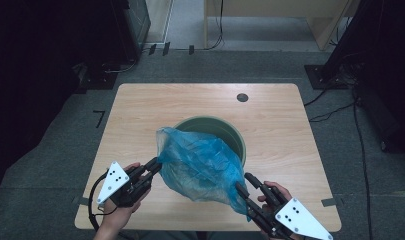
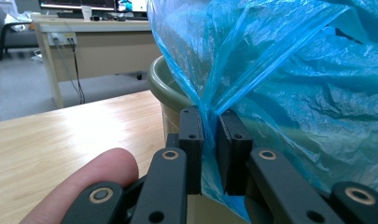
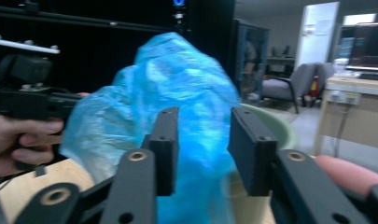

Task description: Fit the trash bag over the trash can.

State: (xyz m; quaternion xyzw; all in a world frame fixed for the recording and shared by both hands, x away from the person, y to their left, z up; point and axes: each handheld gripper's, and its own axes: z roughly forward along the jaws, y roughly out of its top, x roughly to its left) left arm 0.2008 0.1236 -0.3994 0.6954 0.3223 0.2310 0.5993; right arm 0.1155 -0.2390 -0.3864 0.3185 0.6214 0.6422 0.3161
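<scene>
A crumpled blue plastic bag [image 1: 200, 165] hangs over the near side of a round green bin [image 1: 230, 131] on the wooden table [image 1: 140, 110]. My left gripper [image 1: 155, 164] is at the bag's left edge. In the left gripper view its jaws [image 2: 210, 122] pinch a gathered fold of the bag [image 2: 294, 93], right beside the bin's rim [image 2: 161, 84]. My right gripper [image 1: 242, 182] is at the bag's lower right corner. In the right gripper view its jaws [image 3: 203, 126] stand apart with the bag [image 3: 177, 79] loose between them. The other hand and its gripper [image 3: 32, 100] show at the left there.
A dark round cable hole [image 1: 242, 97] sits near the table's far edge. The table lies bare wood around the bin. Dark stands and cables [image 1: 335, 107] lie on the grey floor to the right, and a desk's legs stand beyond the table.
</scene>
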